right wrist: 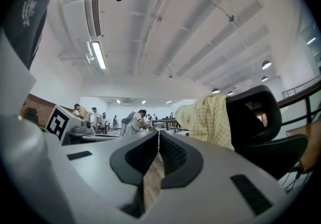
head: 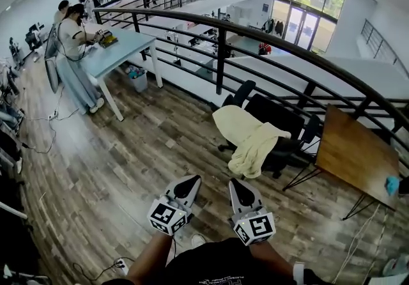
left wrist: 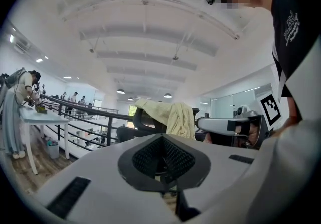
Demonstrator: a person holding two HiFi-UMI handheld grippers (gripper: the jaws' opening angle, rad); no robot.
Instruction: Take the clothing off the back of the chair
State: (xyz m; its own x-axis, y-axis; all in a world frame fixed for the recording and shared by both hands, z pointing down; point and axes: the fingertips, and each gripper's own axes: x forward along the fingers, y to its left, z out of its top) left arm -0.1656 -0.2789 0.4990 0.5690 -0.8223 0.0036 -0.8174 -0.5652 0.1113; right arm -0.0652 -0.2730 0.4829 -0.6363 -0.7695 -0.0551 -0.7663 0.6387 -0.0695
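A pale yellow garment [head: 246, 140] hangs over the back of a black office chair [head: 281, 125] by the railing. It trails down over the seat. My left gripper [head: 189, 183] and right gripper [head: 239, 186] are side by side above the wooden floor, short of the chair, and both point toward it. Neither touches the garment. In the left gripper view the left gripper [left wrist: 161, 140] is shut and empty, with the garment [left wrist: 168, 117] ahead. In the right gripper view the right gripper [right wrist: 158, 135] has its tips together, and the garment [right wrist: 213, 117] on the chair [right wrist: 253, 112] lies to the right.
A curved black railing [head: 255, 41] runs behind the chair. A wooden table [head: 358, 149] on thin metal legs stands to its right. At far left a person [head: 73, 53] works at a light blue table [head: 124, 47]. A power strip [head: 119, 266] lies on the floor near my feet.
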